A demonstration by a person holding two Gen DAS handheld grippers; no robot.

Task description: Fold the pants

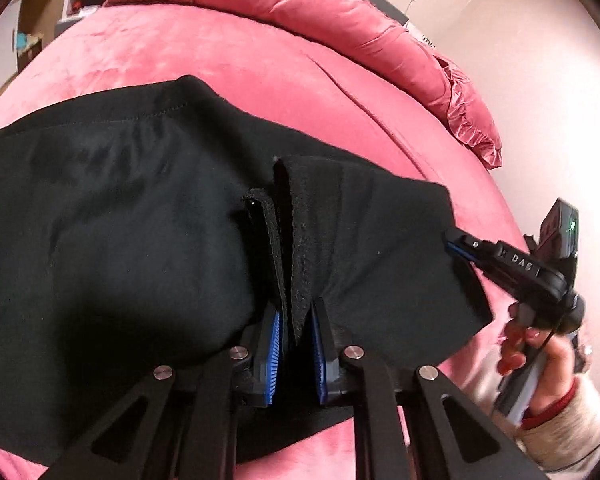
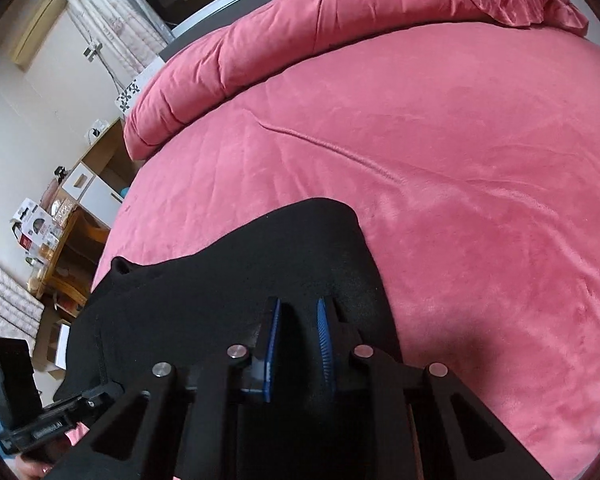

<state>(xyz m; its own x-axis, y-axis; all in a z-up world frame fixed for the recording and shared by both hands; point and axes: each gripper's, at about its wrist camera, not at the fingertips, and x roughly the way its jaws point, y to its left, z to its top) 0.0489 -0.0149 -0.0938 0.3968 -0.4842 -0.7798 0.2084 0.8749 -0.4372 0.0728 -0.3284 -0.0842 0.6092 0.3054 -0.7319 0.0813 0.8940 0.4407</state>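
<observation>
Because the black pants [image 1: 120, 220] are lifted off the pink bed [image 1: 220, 60] by one edge, the cloth hangs in a slack sheet between the two claws — a hold that, I judge, keeps the fabric spread so it can be carried over and laid down as a fold. From its own wrist view the left claw [image 1: 294, 344] is clenched on a thick, layered band of the pants, probably the waistband or a doubled hem, with the blue pads pressing it from both sides. Seen from the same view, the right claw [image 1: 454, 246] grasps the far corner of the cloth with its tips closed on the edge; in its own view the cloth also lies between its pads [image 2: 326, 340]. A hand [image 1: 540, 352] grips that tool's handle.

By count: one pair of pants, two claws, one bed with a rolled duvet [image 2: 300, 28] along its far side, and one frilled pillow [image 1: 468, 120] — both pink.
</observation>
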